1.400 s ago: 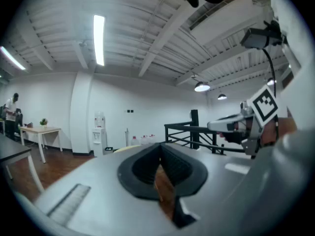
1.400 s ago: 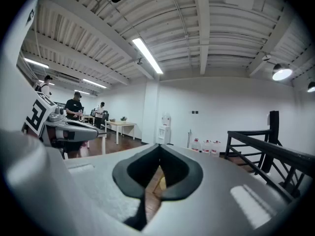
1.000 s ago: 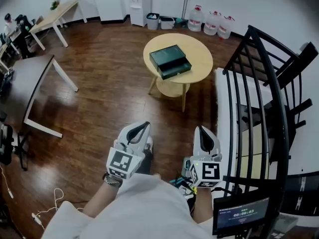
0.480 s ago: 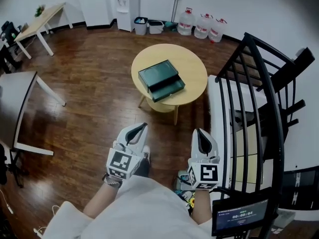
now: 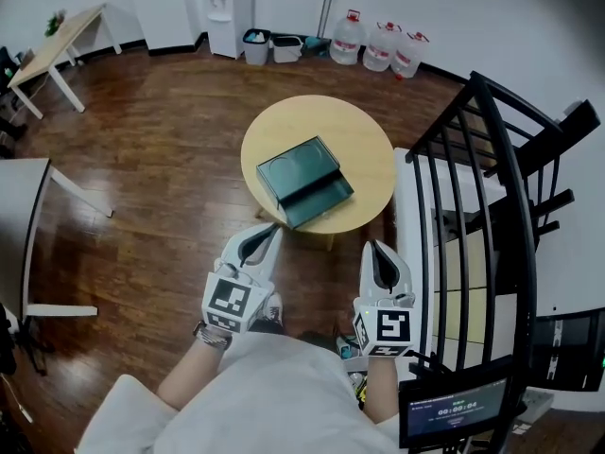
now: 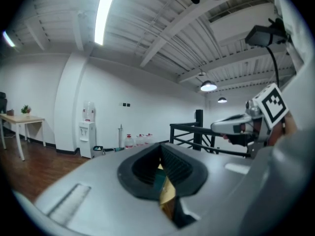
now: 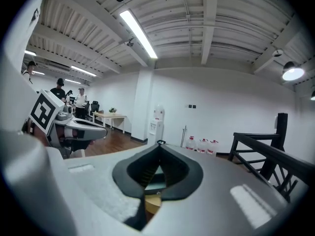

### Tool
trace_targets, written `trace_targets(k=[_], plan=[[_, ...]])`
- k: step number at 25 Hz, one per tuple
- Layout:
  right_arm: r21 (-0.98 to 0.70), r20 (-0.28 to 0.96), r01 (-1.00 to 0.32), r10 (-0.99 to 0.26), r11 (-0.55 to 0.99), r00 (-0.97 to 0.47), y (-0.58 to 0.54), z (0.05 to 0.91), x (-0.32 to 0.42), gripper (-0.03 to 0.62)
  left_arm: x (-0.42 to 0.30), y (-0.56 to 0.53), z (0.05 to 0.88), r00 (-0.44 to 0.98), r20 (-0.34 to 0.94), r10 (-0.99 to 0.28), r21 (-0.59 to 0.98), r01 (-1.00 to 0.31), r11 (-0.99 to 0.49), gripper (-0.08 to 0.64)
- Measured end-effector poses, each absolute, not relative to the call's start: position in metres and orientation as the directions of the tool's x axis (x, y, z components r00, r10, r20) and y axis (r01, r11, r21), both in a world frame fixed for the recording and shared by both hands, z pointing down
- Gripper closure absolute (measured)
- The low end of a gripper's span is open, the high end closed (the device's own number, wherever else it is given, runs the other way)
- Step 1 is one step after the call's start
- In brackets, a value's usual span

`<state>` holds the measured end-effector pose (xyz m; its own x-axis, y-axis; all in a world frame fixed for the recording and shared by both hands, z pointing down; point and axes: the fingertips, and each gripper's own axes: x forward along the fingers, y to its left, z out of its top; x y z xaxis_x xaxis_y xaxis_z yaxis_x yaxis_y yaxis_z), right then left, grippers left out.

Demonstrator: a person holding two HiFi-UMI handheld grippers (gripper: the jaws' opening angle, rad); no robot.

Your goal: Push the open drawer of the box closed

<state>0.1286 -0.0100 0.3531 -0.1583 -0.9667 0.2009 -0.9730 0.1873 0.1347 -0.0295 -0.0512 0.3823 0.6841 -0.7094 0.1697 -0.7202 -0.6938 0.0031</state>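
- Head view: the person's pale grey shirt (image 5: 255,400) fills the bottom edge and hides most of both arms.
- The hands are mostly tucked behind the black-and-white marker cubes.
- The white left gripper (image 5: 271,231) points forward and leans a little right. Its jaws are squeezed together with nothing in them.
- The white right gripper (image 5: 375,247) points straight ahead. It is clenched tight and empty too.
- Just past the tips stands a round yellow wooden table (image 5: 371,145). Its legs are mostly hidden under the top.
- A dark green flat box (image 5: 295,168) lies on it. Its drawer (image 5: 323,201) sticks out toward the person, and no gripper touches it.
- A black metal railing (image 5: 473,216) covers the right side.
- Clear water bottles (image 5: 383,45) stand far off by the wall, small and blurry.
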Motion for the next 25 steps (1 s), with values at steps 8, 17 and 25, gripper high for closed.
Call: trace_targets(k=[8, 17, 25], plan=[[0.135, 0.238, -0.967, -0.954, 0.218, -0.182, -0.043, 0.361, 0.130, 0.589, -0.021, -0.083, 0.389, 0.675, 0.201, -0.710, 0.031, -0.729, -0.684, 0.554], [0.141, 0.299, -0.954, -0.930, 0.265, -0.214, -0.056, 0.369, 0.122, 0.589, -0.031, -0.100, 0.390, 0.645, 0.197, -0.738, 0.063, -0.760, -0.647, 0.554], [0.133, 0.358, -0.959, -0.915, 0.248, -0.187, -0.063, 0.390, 0.114, 0.589, -0.054, -0.109, 0.414, 0.636, 0.277, -0.720, 0.093, -0.764, -0.639, 0.554]])
